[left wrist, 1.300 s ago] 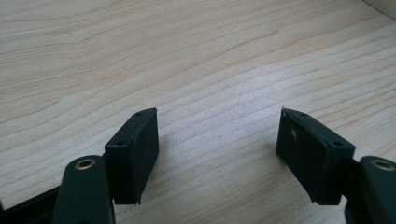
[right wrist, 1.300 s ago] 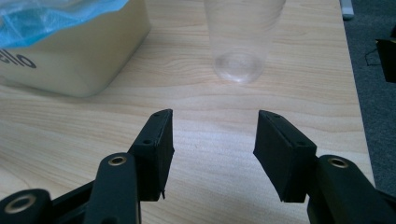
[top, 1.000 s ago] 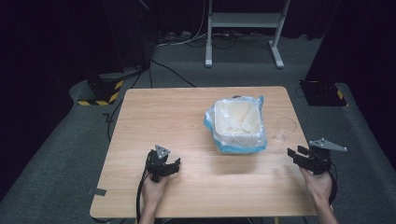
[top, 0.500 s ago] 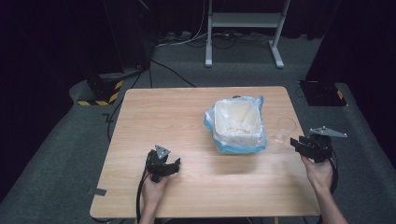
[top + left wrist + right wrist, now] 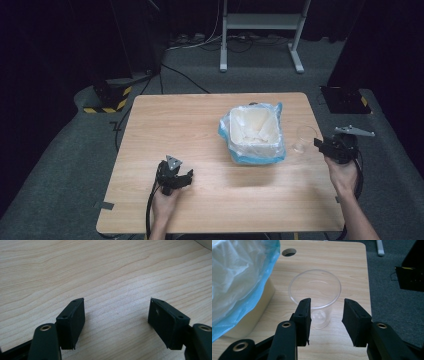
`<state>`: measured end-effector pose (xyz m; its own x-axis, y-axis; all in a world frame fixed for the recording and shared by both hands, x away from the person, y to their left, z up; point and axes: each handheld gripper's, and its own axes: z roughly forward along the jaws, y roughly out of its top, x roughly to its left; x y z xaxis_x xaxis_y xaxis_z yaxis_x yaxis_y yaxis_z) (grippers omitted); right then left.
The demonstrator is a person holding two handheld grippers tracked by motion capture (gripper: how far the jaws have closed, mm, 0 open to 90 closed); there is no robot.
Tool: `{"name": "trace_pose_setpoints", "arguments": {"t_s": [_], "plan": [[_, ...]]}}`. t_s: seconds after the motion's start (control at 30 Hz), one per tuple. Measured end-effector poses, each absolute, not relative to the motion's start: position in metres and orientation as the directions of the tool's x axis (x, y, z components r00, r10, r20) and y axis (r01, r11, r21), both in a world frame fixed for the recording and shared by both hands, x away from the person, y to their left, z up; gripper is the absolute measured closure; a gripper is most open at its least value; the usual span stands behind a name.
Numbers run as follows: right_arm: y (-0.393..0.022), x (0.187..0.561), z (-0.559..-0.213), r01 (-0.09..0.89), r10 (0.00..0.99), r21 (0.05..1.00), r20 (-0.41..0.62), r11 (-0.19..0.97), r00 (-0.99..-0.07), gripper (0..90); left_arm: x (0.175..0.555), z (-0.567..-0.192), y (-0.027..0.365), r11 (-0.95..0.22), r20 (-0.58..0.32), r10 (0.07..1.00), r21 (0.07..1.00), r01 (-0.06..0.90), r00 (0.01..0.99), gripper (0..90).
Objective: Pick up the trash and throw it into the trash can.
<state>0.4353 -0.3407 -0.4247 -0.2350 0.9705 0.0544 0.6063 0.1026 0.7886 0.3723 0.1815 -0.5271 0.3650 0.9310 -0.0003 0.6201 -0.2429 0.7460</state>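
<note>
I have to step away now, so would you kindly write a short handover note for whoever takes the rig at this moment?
Right gripper: open, jaws just short of the clear plastic cup, not touching it.
Left gripper: open, holding nothing, low over bare wood near the table's front left.
The cup stands upright near the right edge, beside the bin, which is lined with a blue bag.
Done: the approach to the cup.
Left: probably close on the cup and lift it; where it goes is not visible.
</note>
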Motion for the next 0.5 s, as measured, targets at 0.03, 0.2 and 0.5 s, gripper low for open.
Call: {"name": "trace_pose_setpoints", "arguments": {"t_s": [0.03,0.2,0.5], "plan": [[-0.341,0.437,-0.424,0.607,0.971,0.789,0.059,0.098,-0.233,57.7,0.372,-0.527,0.181,-0.243,0.000,0.931,0.746,0.620,0.365,29.5],[-0.343,0.446,-0.423,0.611,0.972,0.786,0.062,0.092,-0.227,58.1,0.372,-0.527,0.182,-0.244,0.000,0.931,0.746,0.620,0.365,29.5],[-0.344,0.464,-0.421,0.626,0.979,0.776,0.064,0.075,-0.196,59.6,0.372,-0.527,0.182,-0.246,0.002,0.930,0.744,0.621,0.367,29.5]]}}
